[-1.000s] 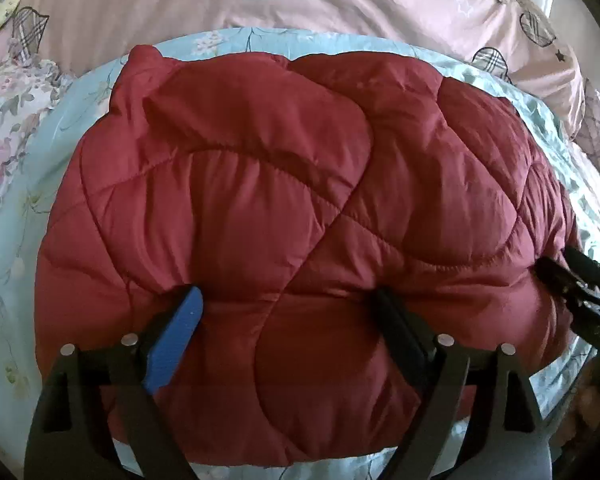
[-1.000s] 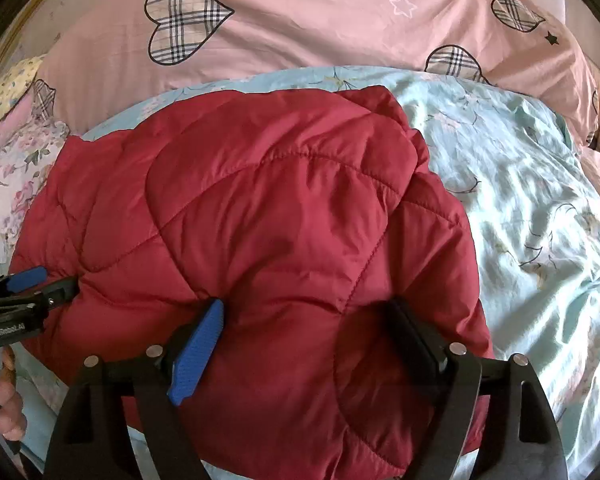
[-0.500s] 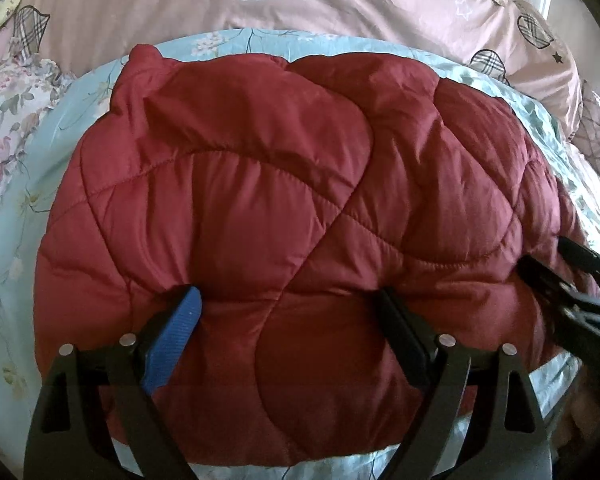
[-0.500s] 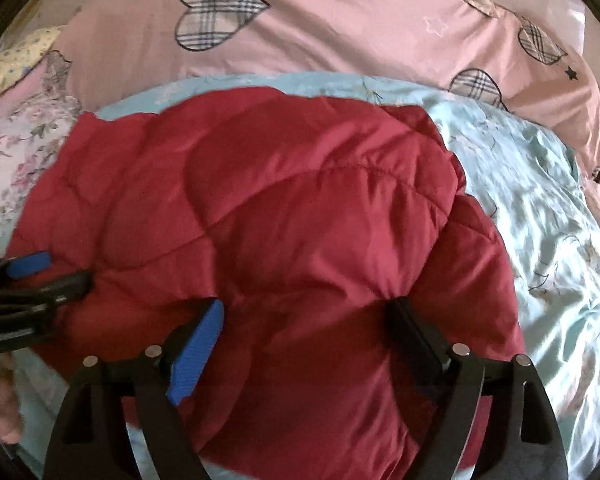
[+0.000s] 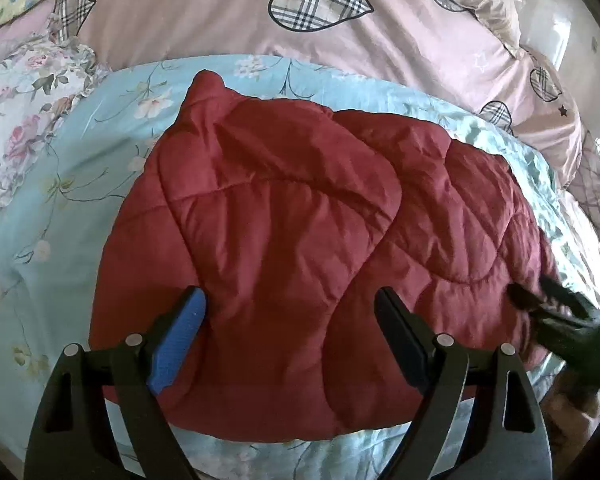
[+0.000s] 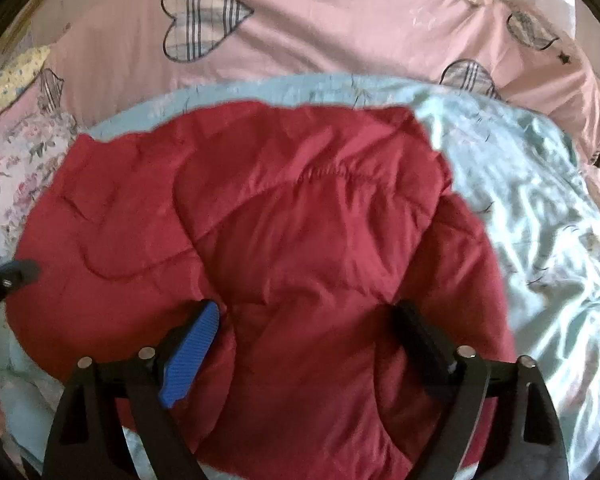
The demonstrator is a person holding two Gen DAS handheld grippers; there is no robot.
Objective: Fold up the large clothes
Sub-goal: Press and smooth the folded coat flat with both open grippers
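A dark red quilted padded garment [image 5: 300, 248] lies folded in a rounded heap on a light blue floral bed sheet [image 5: 80, 168]; it also shows in the right wrist view [image 6: 280, 240]. My left gripper [image 5: 290, 336] is open, its fingers spread wide over the garment's near edge, holding nothing. My right gripper [image 6: 306, 344] is also open, fingers spread above the garment's near right part. The right gripper shows blurred at the garment's right edge in the left wrist view [image 5: 556, 312]. The left gripper's tip shows at the garment's left edge in the right wrist view [image 6: 8, 280].
A pink duvet with plaid hearts [image 5: 320, 4] is bunched along the far side of the bed, also seen in the right wrist view [image 6: 204, 36]. A floral pillow [image 5: 24, 92] lies at the far left. Bare blue sheet [image 6: 540, 220] stretches right of the garment.
Both grippers have pulled back and up from the garment, so it looks smaller and more sheet shows around it. The jaws stayed open. The garment itself has not shifted.
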